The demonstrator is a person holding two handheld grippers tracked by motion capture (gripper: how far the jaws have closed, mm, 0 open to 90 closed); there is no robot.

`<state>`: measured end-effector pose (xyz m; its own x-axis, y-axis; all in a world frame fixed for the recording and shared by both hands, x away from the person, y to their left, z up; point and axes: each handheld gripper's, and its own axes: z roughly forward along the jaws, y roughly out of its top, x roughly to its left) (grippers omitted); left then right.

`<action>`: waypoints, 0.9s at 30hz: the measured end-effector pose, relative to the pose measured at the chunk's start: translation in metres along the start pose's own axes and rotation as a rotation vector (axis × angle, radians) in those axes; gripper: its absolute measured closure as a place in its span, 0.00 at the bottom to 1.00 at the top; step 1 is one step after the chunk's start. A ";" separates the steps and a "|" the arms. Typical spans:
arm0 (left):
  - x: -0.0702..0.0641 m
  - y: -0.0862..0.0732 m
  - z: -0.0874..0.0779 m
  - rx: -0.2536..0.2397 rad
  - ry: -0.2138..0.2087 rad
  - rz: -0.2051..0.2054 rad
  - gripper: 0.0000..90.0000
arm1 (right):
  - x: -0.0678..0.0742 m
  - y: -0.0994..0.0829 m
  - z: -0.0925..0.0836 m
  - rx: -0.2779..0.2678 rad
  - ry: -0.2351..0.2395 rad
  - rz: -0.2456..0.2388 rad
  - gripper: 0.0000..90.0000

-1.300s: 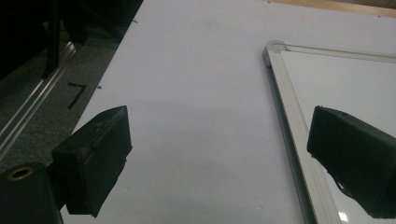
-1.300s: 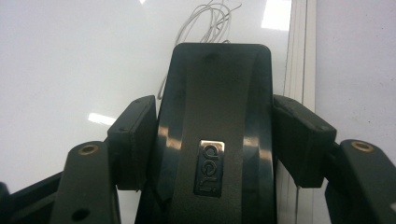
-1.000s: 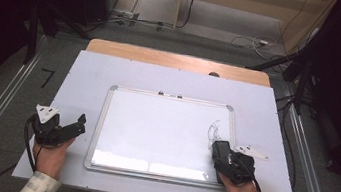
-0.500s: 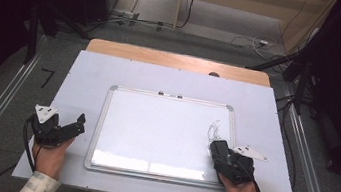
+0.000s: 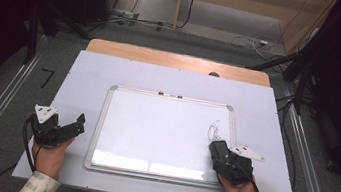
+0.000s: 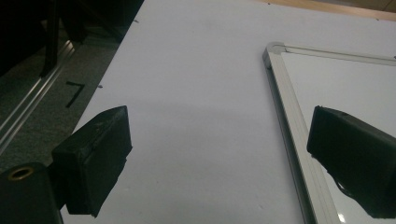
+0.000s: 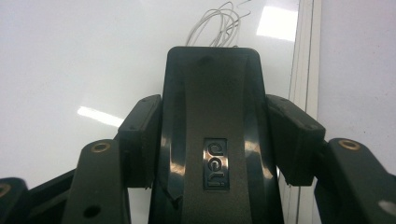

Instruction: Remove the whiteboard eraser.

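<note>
Left gripper (image 5: 79, 122) jaws spread wide, right gripper (image 5: 215, 147) jaws clamped.

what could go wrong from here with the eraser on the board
The right gripper is shut on the eraser just short of the scribble, so a short stroke could miss part of it. The whiteboard lies loose and the left gripper hangs open beside its frame, so a push may slide it.
</note>
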<state>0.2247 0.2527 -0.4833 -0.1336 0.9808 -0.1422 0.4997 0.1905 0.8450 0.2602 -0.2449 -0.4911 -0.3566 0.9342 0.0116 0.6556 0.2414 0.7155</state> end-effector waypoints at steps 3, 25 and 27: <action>0.000 0.000 0.000 -0.001 -0.001 -0.002 0.07 | 0.002 -0.001 0.000 -0.011 0.002 -0.034 0.43; 0.000 0.000 0.000 -0.001 -0.004 -0.002 0.07 | 0.000 0.002 -0.010 -0.063 0.004 -0.031 0.43; 0.000 0.000 0.000 -0.003 -0.003 -0.002 0.07 | -0.002 0.004 -0.013 -0.072 0.006 -0.022 0.43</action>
<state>0.2248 0.2527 -0.4834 -0.1322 0.9804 -0.1458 0.4972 0.1929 0.8459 0.2547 -0.2494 -0.4796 -0.3744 0.9273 -0.0007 0.5978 0.2419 0.7643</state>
